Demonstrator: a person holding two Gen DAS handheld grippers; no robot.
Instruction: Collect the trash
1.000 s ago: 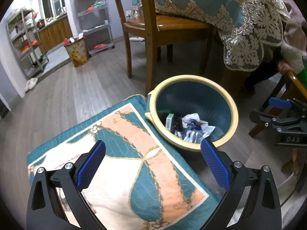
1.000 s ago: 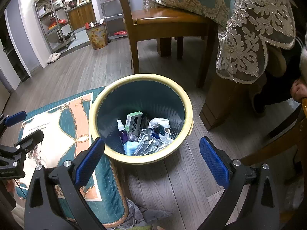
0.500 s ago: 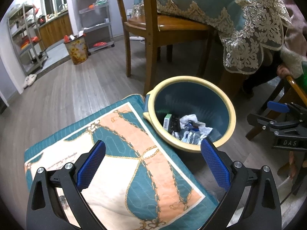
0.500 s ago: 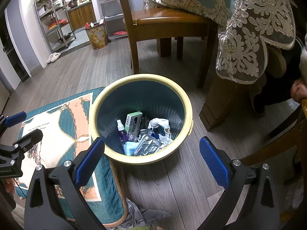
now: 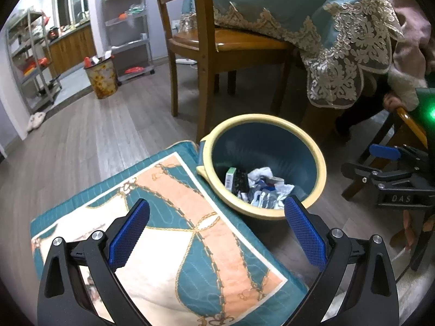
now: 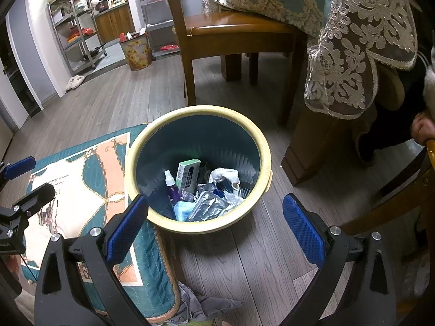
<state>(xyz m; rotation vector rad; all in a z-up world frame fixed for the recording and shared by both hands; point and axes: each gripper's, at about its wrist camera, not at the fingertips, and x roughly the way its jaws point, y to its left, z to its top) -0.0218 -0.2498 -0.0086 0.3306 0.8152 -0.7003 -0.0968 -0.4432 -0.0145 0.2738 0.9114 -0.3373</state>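
A teal bin with a cream rim (image 5: pixel 320 163) (image 6: pixel 267 163) stands on the wood floor beside a patterned cushion. Inside lie a green box (image 6: pixel 187 172), a small purple spray bottle (image 6: pixel 171 187), crumpled white paper (image 6: pixel 225 174) and clear plastic wrappers (image 6: pixel 209 207). My left gripper (image 5: pixel 217 231) hovers open over the cushion (image 5: pixel 174 231), left of the bin, holding nothing. My right gripper (image 6: pixel 214 228) hangs open just above the bin's near rim, also empty. In the left wrist view the right gripper (image 5: pixel 391 171) shows at the right edge.
A wooden chair (image 6: pixel 231 27) and a table with a lace-edged teal cloth (image 6: pixel 353 40) stand behind the bin. A person's hand (image 6: pixel 421 129) rests on a chair frame at right. A floral bin (image 5: pixel 102 78) and metal shelves (image 5: pixel 30 54) are far back. Grey cloth (image 6: pixel 201 303) lies by the cushion.
The left gripper has drawn back and up a little, so bin and cushion sit farther away. The right gripper has stayed still. Both stay open.
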